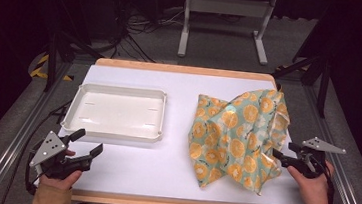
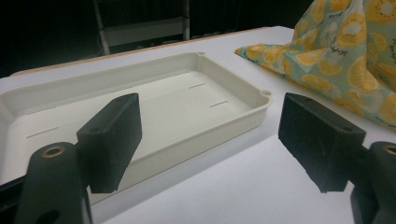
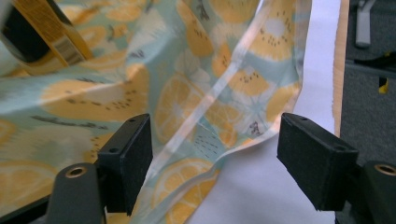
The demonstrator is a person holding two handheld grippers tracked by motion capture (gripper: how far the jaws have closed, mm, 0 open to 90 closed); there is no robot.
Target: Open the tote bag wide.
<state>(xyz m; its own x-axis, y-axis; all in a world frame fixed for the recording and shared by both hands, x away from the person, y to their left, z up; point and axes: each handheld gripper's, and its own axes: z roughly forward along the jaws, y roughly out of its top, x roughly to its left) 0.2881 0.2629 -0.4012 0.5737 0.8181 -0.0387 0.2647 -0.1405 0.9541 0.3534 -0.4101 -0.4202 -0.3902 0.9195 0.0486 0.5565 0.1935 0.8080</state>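
Near the table's front-left corner, the left gripper [image 1: 88, 142] is held just above the white tabletop [image 1: 153, 164], its jaws spread wide with nothing between them; in the left gripper view [image 2: 210, 144] they frame bare table and the near wall of the tray. A hand [image 1: 59, 173] grips it from below the front edge. By the front-right corner, the right gripper [image 1: 280, 154] sits at the table's right edge, its jaws also wide apart and pointing left at the cloth. In the right gripper view [image 3: 215, 158] the jaws stand on either side of the cloth's nearest hem, but whether either pad touches the fabric cannot be told. The person's other hand [image 1: 314, 187] holds this gripper.

The lemon-print cloth [image 1: 238, 137] lies crumpled on the right half of the table, heaped up rather than flat, reaching from near the front edge towards the far-right corner. In the right gripper view [image 3: 140, 70] a pale seam runs diagonally across it.

Farther back on the left half sits a shallow white rectangular tray [image 1: 75, 107], well apart from the cloth and just beyond the left gripper. Its inside shows bare [image 2: 28, 100].
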